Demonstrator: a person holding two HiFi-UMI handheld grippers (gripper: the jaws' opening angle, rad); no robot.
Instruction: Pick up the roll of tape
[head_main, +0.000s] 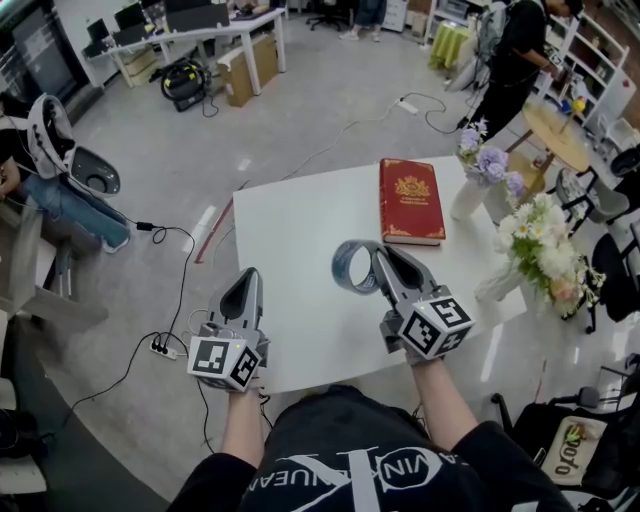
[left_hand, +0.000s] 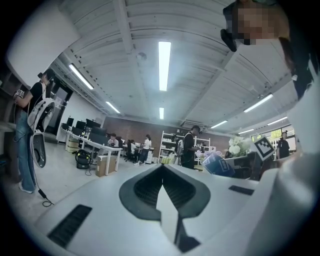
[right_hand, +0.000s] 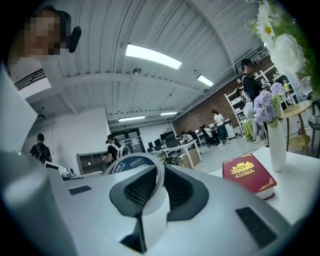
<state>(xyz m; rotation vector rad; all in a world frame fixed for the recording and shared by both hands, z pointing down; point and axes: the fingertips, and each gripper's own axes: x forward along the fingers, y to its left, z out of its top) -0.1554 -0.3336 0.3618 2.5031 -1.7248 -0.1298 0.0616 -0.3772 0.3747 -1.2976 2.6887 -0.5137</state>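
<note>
In the head view my right gripper (head_main: 372, 262) is shut on the roll of tape (head_main: 352, 268), a grey-blue ring held on edge above the white table (head_main: 300, 230). The right gripper view shows the roll (right_hand: 131, 162) clamped between the dark pads (right_hand: 182, 187), its white rim running down between them and its printed blue side facing left. My left gripper (head_main: 247, 282) hovers at the table's front left corner, shut with nothing in it. In the left gripper view its jaws (left_hand: 162, 176) meet in a thin line, and the roll (left_hand: 218, 164) shows off to the right.
A red book (head_main: 410, 200) lies at the table's far right. White vases of purple flowers (head_main: 490, 165) and white flowers (head_main: 540, 245) stand along the right edge. A power strip with cables (head_main: 162, 347) lies on the floor to the left. People stand by shelves (head_main: 520, 50).
</note>
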